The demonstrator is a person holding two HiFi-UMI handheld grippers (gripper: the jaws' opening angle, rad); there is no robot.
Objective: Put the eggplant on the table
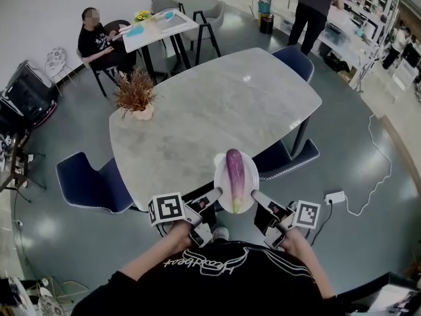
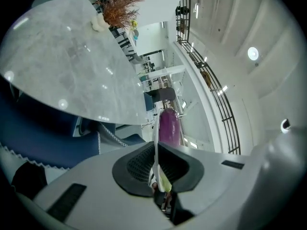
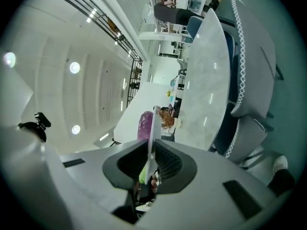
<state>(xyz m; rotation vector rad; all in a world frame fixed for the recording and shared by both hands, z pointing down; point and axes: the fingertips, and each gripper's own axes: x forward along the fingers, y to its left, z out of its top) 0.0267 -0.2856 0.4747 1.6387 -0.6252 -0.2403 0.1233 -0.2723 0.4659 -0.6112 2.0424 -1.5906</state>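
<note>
A long purple eggplant point(image 1: 234, 172) with a pale green stem end lies on a white plate point(image 1: 221, 176). The plate hangs at the near edge of the grey marble table point(image 1: 217, 104). My left gripper point(image 1: 212, 199) is shut on the plate's near-left rim and my right gripper point(image 1: 258, 200) is shut on its near-right rim. In the left gripper view the plate point(image 2: 155, 138) shows edge-on between the pads of the left gripper point(image 2: 157, 169), with the eggplant point(image 2: 169, 125) beyond. The right gripper view shows the plate point(image 3: 152, 135) pinched in the right gripper point(image 3: 149, 164), with the eggplant point(image 3: 144, 124) on it.
A dried plant in a pot point(image 1: 136, 98) stands at the table's far left. Blue chairs point(image 1: 92, 184) point(image 1: 284, 158) point(image 1: 295, 61) stand around the table. A person sits at another table point(image 1: 158, 26) behind, and another stands by shelves at the back right. A power strip point(image 1: 334, 197) lies on the floor.
</note>
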